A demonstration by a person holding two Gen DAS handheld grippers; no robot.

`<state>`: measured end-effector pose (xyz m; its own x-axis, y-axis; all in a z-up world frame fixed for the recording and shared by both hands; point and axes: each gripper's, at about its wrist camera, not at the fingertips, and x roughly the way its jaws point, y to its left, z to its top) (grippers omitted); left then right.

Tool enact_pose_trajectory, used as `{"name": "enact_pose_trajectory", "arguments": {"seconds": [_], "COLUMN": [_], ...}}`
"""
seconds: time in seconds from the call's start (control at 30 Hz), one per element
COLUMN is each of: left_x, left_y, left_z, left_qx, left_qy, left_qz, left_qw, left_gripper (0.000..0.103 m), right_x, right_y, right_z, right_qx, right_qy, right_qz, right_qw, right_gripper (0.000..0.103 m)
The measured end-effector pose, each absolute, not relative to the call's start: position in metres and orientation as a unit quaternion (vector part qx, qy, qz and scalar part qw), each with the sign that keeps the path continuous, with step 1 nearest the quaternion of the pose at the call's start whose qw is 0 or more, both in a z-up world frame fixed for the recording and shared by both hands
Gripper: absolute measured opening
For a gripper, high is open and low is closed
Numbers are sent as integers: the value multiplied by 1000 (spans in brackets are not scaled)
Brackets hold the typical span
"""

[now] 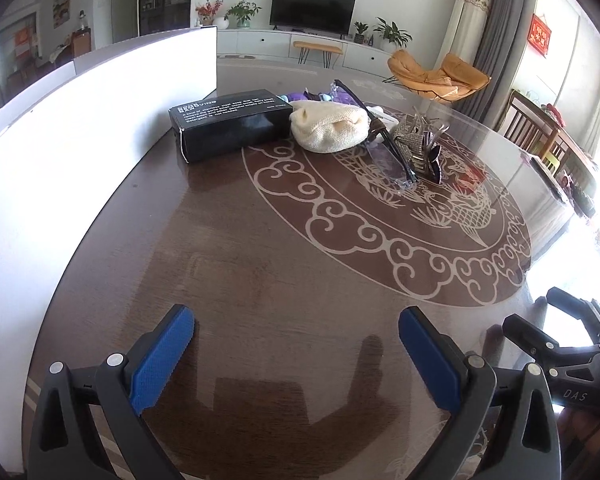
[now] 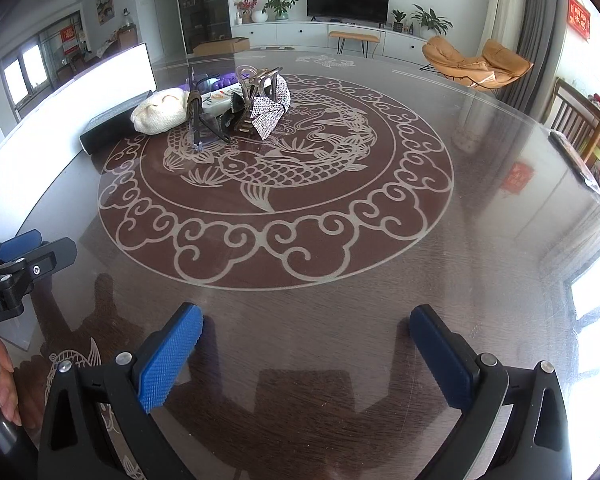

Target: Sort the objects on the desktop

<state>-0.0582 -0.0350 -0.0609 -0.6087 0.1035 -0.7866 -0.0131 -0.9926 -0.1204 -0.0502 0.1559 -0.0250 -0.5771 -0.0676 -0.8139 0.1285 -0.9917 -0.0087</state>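
On the round glass-topped table (image 2: 440, 240), both my grippers sit low at the near edge, nothing between the fingers. Left gripper (image 1: 296, 332): blue pads spread wide apart, empty, bare tabletop under them. Right gripper (image 2: 306, 326): same, pads wide apart, empty.

The clutter is all far ahead, well apart from both sets of fingers, bunched at the far-left part of the fish medallion (image 2: 276, 168). From the left wrist view: black box (image 1: 230, 124) lies flat beside the white board (image 1: 60, 152), cream knitted hat (image 1: 330, 130) touching its right end, glasses (image 1: 388, 156) leaning against the hat, rhinestone hair clip (image 1: 418, 142) just right of the glasses. Purple item (image 1: 342, 96) behind the hat, too hidden to identify.

From the right wrist view the pile is ahead and left; the left gripper shows at my left edge.
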Motion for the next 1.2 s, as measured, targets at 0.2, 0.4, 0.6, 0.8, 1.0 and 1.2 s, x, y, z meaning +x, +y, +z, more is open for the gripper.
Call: {"name": "enact_pose_trajectory", "arguments": {"seconds": [0.2, 0.4, 0.6, 0.8, 1.0, 1.2], "left_x": [-58, -58, -56, -56, -57, -57], "left_y": [-35, -34, -34, -33, -33, -32], "left_z": [-61, -61, -60, -60, -61, -62], "left_qx": [-442, -442, -441, -442, -444, -445], "left_qy": [-48, -48, -50, -46, -42, -37], "left_qz": [895, 895, 895, 895, 895, 894], "left_qw": [31, 31, 33, 31, 29, 28], "left_gripper": [103, 103, 103, 103, 103, 103], "right_x": [-50, -50, -50, -50, -50, -50], "right_y": [156, 156, 156, 156, 156, 156], "right_z": [-25, -25, -25, -25, -25, -25], "right_qx": [457, 456, 456, 456, 456, 456], "right_qy": [33, 33, 33, 33, 33, 33], "right_qz": [-887, -887, -887, -887, -887, -887], "right_qw": [55, 55, 55, 55, 55, 55], "right_gripper": [103, 103, 103, 103, 103, 103]}}
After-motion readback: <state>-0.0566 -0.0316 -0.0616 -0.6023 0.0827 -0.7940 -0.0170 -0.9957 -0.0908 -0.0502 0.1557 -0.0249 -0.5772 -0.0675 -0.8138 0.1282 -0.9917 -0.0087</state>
